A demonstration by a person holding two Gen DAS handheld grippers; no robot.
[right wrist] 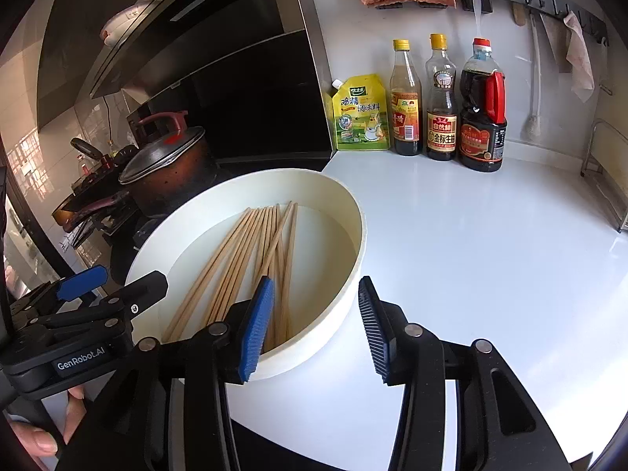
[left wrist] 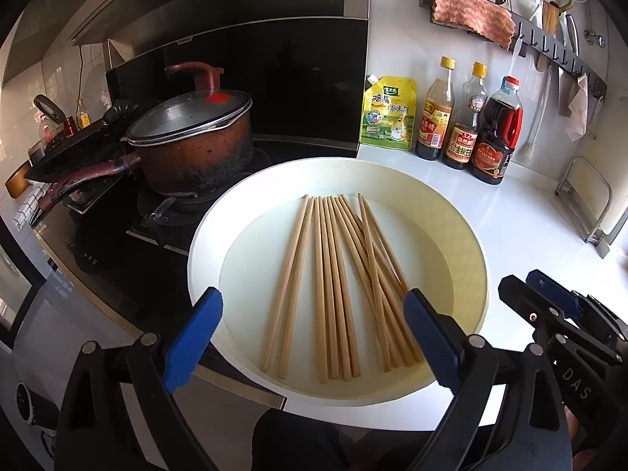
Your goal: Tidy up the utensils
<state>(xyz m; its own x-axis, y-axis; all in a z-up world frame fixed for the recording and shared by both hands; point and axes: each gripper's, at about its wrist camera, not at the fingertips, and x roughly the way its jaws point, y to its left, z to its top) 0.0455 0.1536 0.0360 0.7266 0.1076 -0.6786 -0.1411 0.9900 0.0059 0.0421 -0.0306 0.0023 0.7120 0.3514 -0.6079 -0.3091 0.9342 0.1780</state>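
Both tools, left (left wrist: 314,329) and right (right wrist: 314,325), are spread and hold nothing. The chopsticks (left wrist: 337,294) lie crossed in the bowl (left wrist: 471,243). A grab could pinch too many and spill some.

Bright daylight on white counter (right wrist: 471,235), soft sheen, mild glare. Range hood (left wrist: 243,78) and stove side dim, near black. Strong fisheye bend, dark vignette at corners. Both views sharp; bottle labels (right wrist: 441,133) readable. Soft shadows inside basin (left wrist: 463,212).

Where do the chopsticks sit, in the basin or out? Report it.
In. All the wooden chopsticks lie flat on the floor of the white basin, some crossing; none rests on the counter.
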